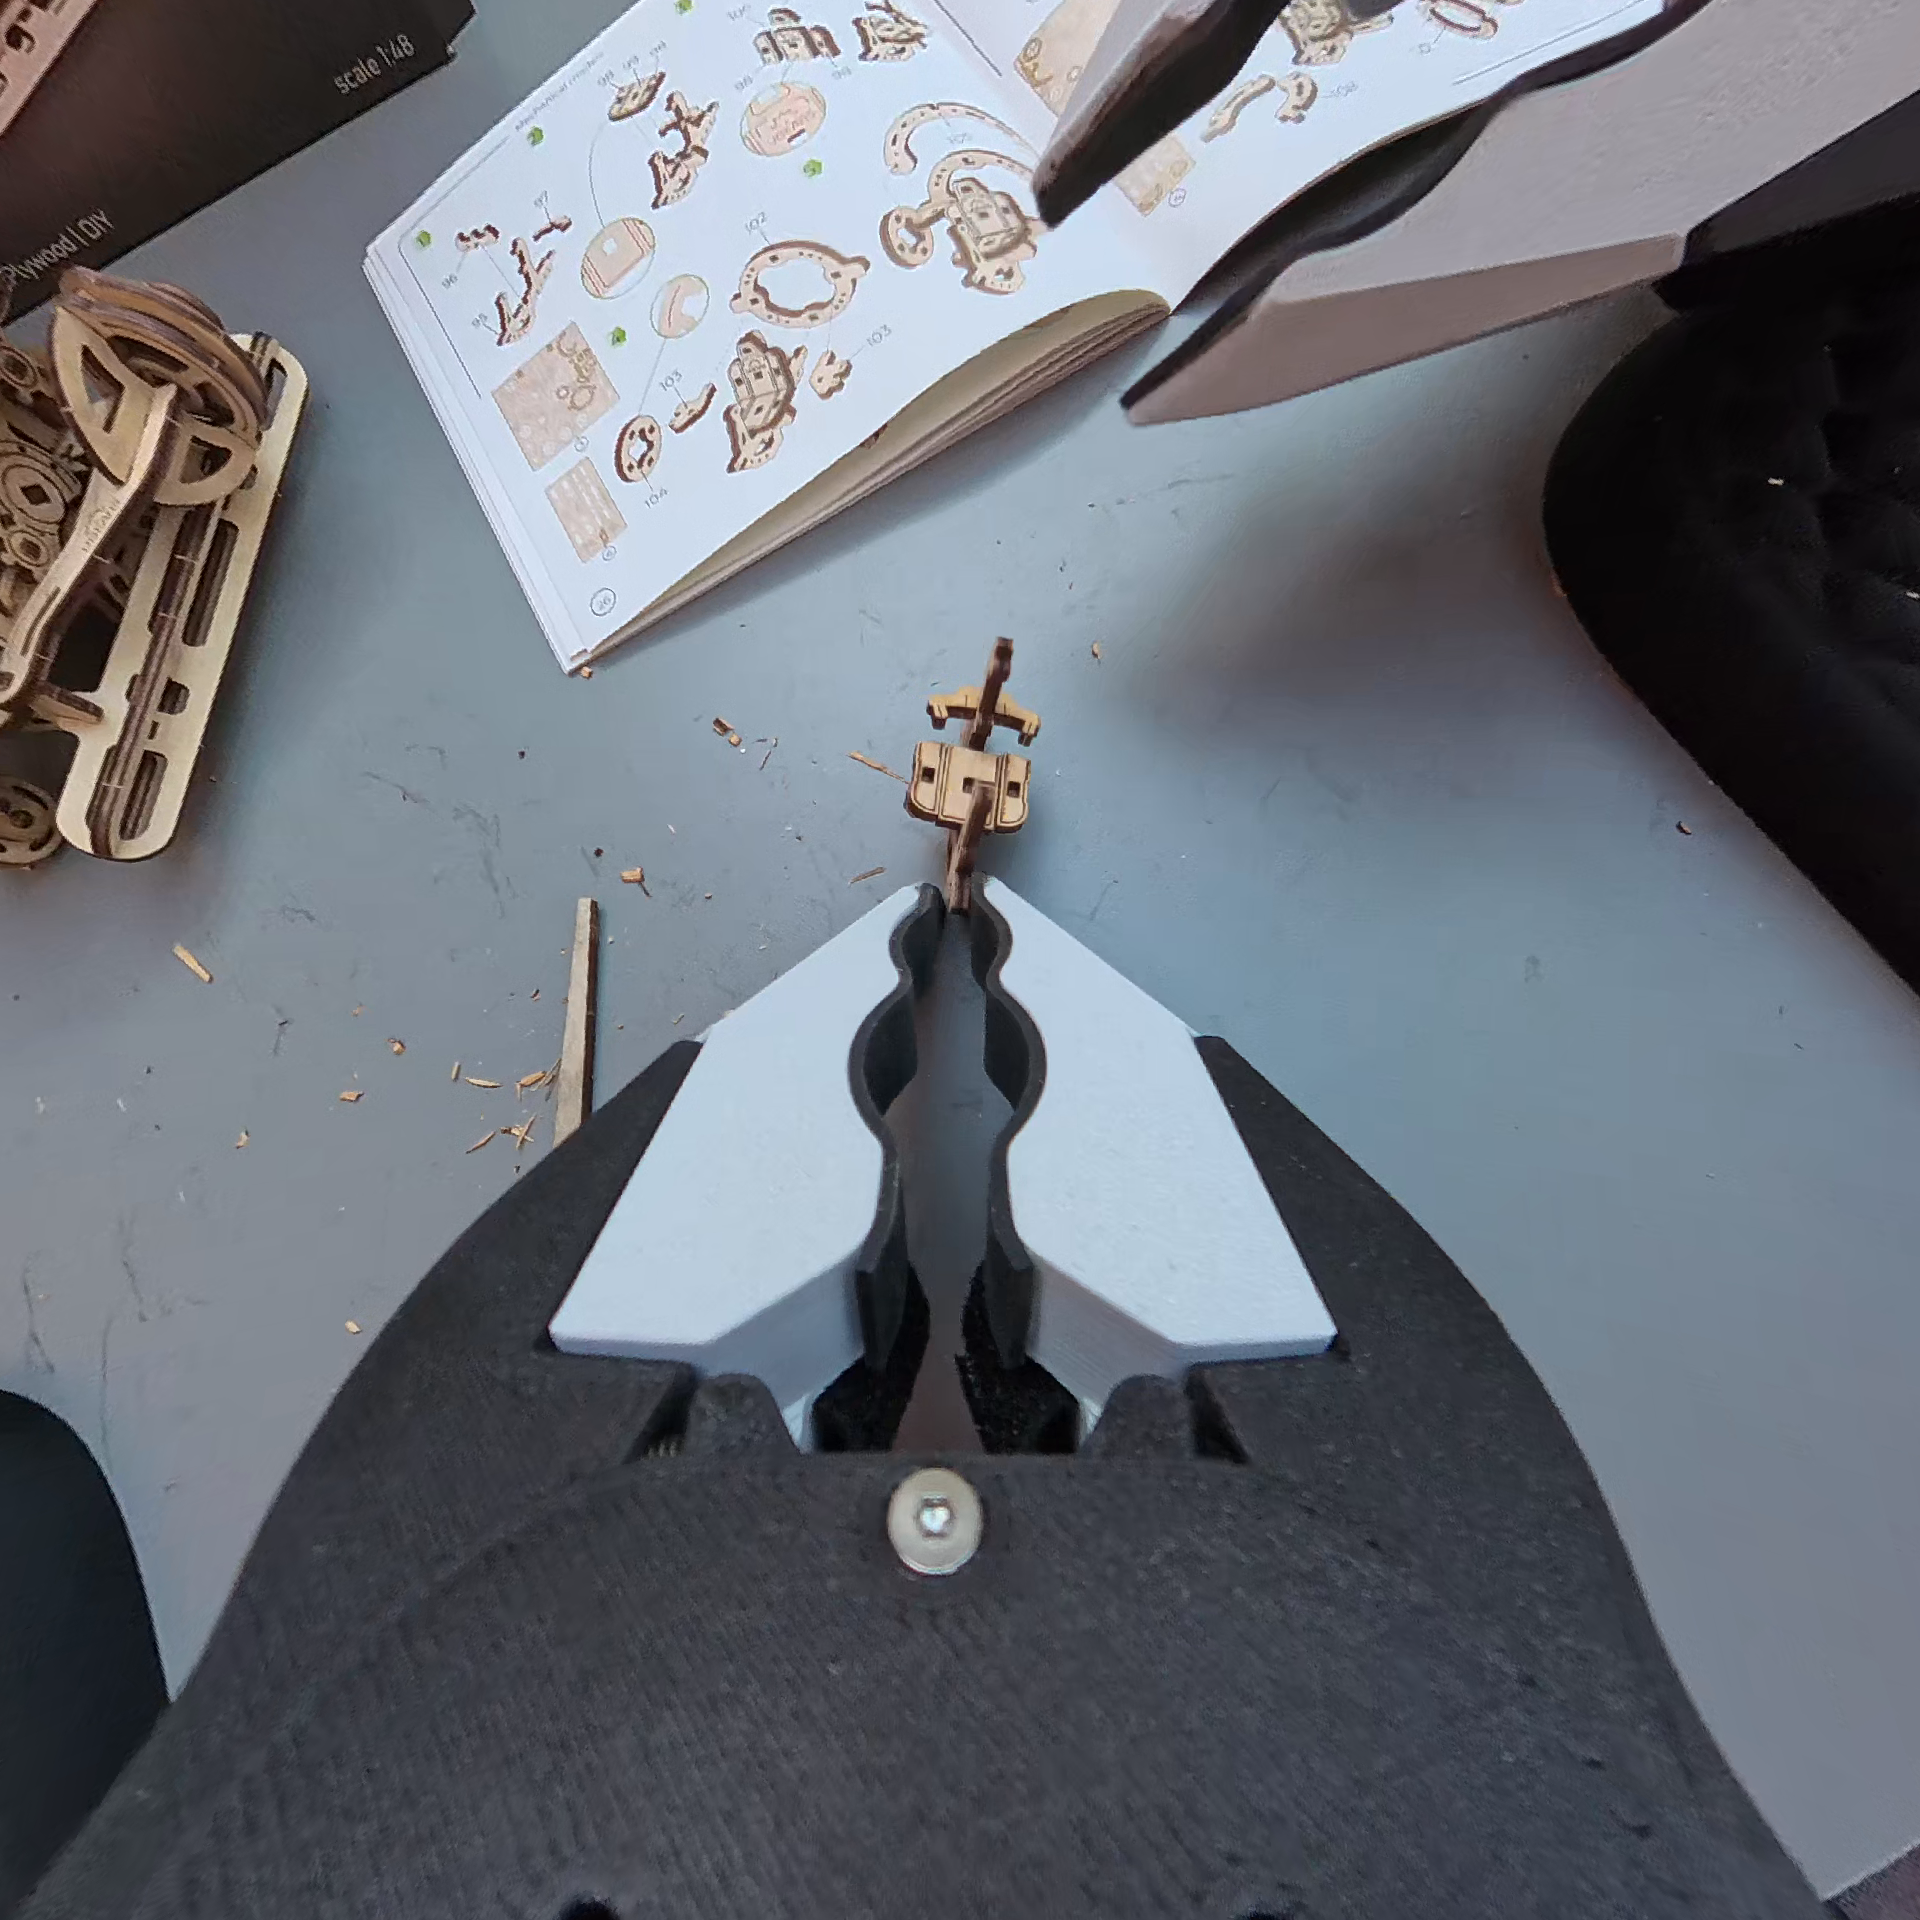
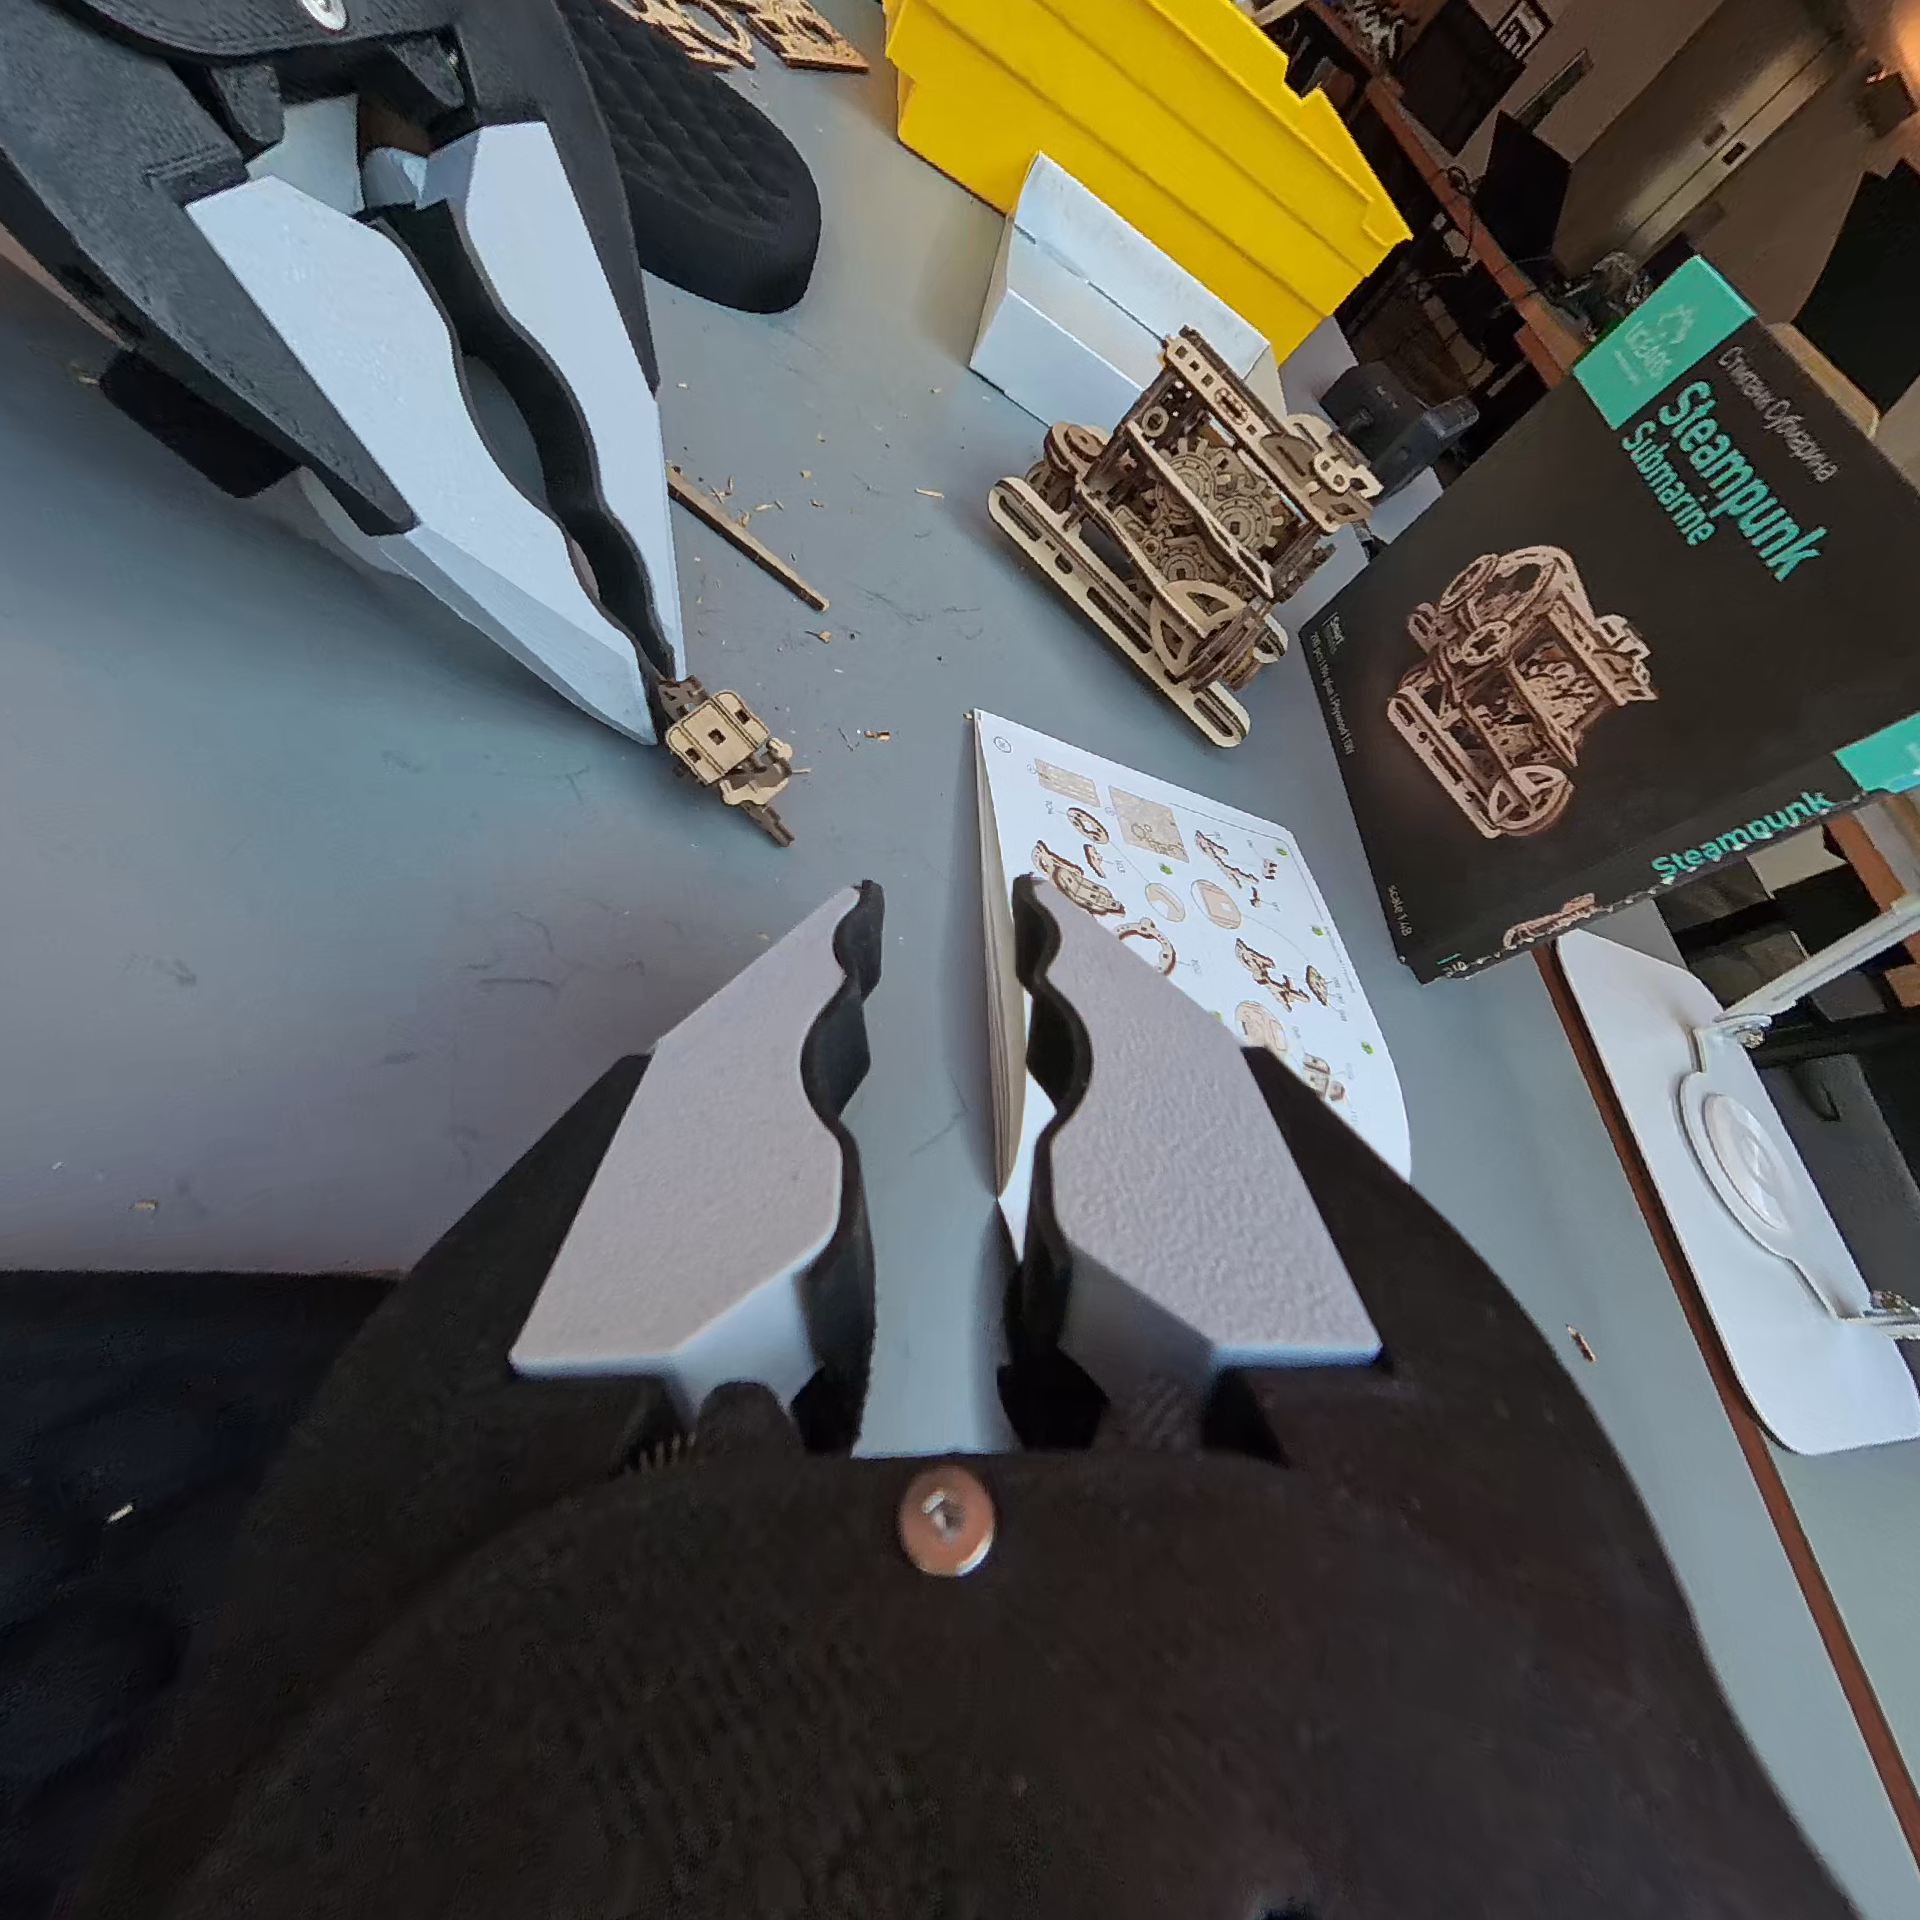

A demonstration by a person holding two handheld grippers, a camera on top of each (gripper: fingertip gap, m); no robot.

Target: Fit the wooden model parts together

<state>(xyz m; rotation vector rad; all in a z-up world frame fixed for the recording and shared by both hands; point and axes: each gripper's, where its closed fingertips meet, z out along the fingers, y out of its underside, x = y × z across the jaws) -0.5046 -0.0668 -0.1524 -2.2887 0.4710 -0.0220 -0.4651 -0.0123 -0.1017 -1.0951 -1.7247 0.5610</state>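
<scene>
your left gripper (image 1: pixel 961 902) sat closest to the lens, its tips pinched tight on the thin stem of the small wooden piece (image 1: pixel 971 774) — a spine with two cross plates slotted on, held just above the grey table (image 1: pixel 312 1039). your right gripper (image 2: pixel 945 904) hung empty with a clear gap between its fingers, over the edge of the instruction booklet (image 2: pixel 1226 935), well apart from the piece. the half-built model (image 2: pixel 1174 509) stood further off by the black box (image 2: pixel 1621 623). the risk was that narrow hold — any sideways push from the right could twist the stem out, or snap it, and the plates looked loose enough to slide off.
</scene>
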